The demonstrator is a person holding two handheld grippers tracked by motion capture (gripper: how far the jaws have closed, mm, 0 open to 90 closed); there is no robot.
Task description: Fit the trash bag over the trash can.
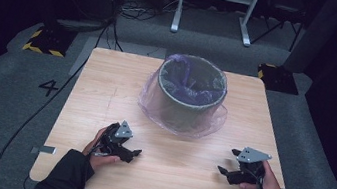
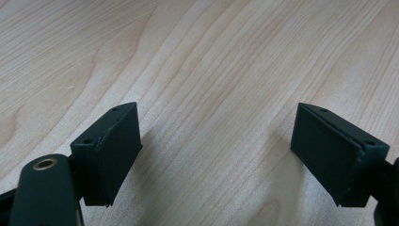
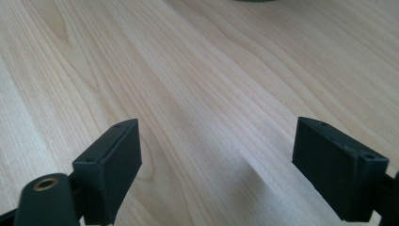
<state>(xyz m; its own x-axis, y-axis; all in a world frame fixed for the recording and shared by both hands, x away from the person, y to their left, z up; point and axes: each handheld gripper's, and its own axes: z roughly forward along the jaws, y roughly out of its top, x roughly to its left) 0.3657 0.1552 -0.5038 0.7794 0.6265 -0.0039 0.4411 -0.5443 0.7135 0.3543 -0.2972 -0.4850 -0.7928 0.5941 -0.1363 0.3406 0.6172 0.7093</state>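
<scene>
So the grey bin (image 1: 191, 94) with the purple bag (image 1: 180, 119) draped over its rim sits at the far middle of the wooden worktop (image 1: 105, 95), well apart from both claws. The left claw (image 1: 133, 154) rests near the front edge, left of the bin, jaws wide with nothing but bare wood between them. The right claw (image 1: 223, 171) is at the near right, also wide and empty.

Grey bin (image 1: 190, 95) w/ purple liner (image 1: 180, 112), pale woodgrain table (image 1: 105, 95), black claws (image 1: 129, 155).
</scene>
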